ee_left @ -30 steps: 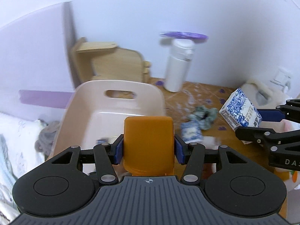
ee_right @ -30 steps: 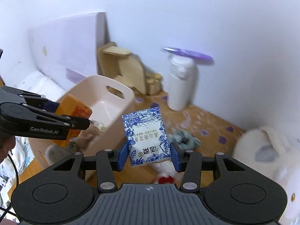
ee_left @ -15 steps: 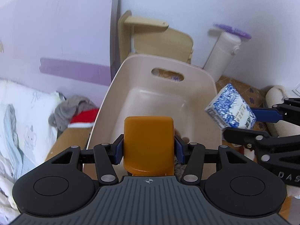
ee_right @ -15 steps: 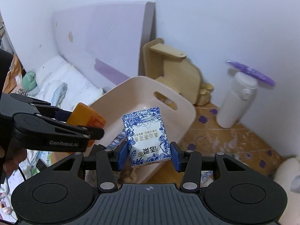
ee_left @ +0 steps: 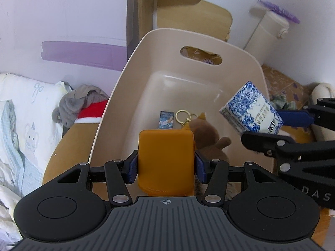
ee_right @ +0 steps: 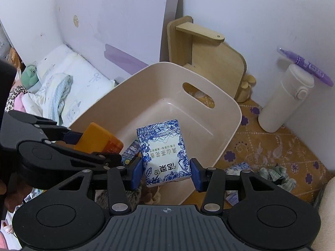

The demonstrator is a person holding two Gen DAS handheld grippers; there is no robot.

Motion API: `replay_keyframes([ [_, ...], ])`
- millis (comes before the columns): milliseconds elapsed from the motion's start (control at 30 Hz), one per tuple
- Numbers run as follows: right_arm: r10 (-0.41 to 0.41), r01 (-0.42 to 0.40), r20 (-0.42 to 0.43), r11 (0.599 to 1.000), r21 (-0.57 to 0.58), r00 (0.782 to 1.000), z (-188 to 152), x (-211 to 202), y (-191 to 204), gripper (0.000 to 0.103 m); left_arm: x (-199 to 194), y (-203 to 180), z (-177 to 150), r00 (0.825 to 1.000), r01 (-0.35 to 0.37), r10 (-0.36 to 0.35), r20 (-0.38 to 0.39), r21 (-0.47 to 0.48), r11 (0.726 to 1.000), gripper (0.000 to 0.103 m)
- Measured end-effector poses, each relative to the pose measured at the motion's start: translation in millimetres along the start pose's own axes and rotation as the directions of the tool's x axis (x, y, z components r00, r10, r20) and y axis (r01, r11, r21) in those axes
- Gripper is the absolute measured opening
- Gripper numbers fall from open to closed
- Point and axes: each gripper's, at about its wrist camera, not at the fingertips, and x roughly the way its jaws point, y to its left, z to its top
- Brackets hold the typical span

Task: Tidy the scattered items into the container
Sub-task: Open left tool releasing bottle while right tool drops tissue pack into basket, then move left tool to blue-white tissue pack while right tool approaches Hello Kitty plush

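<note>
A beige plastic bin [ee_left: 134, 67] [ee_right: 226, 108] with a handle slot stands by the wall. My left gripper [ee_left: 166, 162] is shut on an orange box [ee_left: 166, 159], held over the bin's near end; that box [ee_right: 96, 140] also shows at the left of the right wrist view. My right gripper [ee_right: 166, 172] is shut on a blue-and-white tissue pack [ee_right: 164, 150], which hangs over the bin's right rim [ee_left: 251, 110]. Inside the bin lie a brown plush keychain [ee_left: 206, 131] with a gold ring and a small blue card [ee_left: 166, 119].
A white bottle [ee_right: 284, 102] with a purple pen [ee_right: 305, 65] on top stands right of the bin. A wooden stand [ee_right: 205, 56] is behind it. A green scrunchie [ee_right: 276, 174] and small packets lie on the orange floral mat. Bedding [ee_right: 58, 85] and a grey plush toy [ee_left: 79, 104] lie left.
Both grippers have moved left and down with their loads, from over the floral mat to over the bin. The bin's inside has come into view.
</note>
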Motion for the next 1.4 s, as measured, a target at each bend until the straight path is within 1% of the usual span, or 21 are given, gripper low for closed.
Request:
replay_keyframes([
  [233,-0.005,0.005,-0.013,1.0,-0.024,1.0,1,12,3,0.046,11,6,-4,0.999,-0.013,0.013,-0.035,-0.01,1.0,0.054],
  [267,-0.008,0.007,-0.013,1.0,-0.023,1.0,0,12,2,0.052,12,7,-4,0.999,-0.011,0.01,-0.042,-0.018,1.0,0.054],
  [333,-0.006,0.006,-0.008,1.0,-0.016,1.0,-2,10,0,0.052,11,9,-5,0.999,-0.014,0.012,-0.044,-0.036,0.999,0.055],
  [367,-0.005,0.005,-0.003,1.0,-0.013,1.0,-2,9,-1,0.055,10,10,-4,0.999,-0.014,0.013,-0.04,-0.042,0.999,0.056],
  [500,-0.025,0.026,0.015,0.999,-0.027,1.0,-4,0,-4,0.06,0,9,-1,1.0,-0.004,0.004,-0.01,-0.055,0.998,0.07],
  [600,-0.038,0.039,0.033,0.999,-0.029,0.999,-8,-11,-8,0.063,-9,7,1,1.0,0.013,-0.012,0.016,-0.063,0.998,0.077],
  [800,-0.07,0.07,0.06,0.998,0.0,0.996,-18,-33,-23,0.067,-20,-3,-1,0.999,0.038,-0.036,0.025,-0.067,0.997,0.078],
  [867,-0.082,0.081,0.069,0.997,0.018,0.994,-23,-42,-30,0.07,-24,-8,-1,0.999,0.048,-0.046,0.026,-0.059,0.997,0.079],
  [1033,-0.113,0.107,0.094,0.992,0.07,0.989,-38,-65,-47,0.076,-36,-25,-1,0.997,0.066,-0.065,0.038,-0.031,0.997,0.079],
  [1300,-0.155,0.138,0.107,0.979,0.151,0.982,-72,-99,-71,0.08,-54,-66,-1,0.994,0.093,-0.096,0.052,0.06,0.994,0.08],
  [1367,-0.161,0.142,0.102,0.974,0.175,0.982,-81,-104,-78,0.085,-56,-78,-3,0.993,0.099,-0.104,0.05,0.088,0.991,0.081],
  [1400,-0.164,0.144,0.1,0.972,0.187,0.981,-86,-106,-81,0.086,-56,-84,-4,0.993,0.101,-0.106,0.047,0.103,0.99,0.081],
])
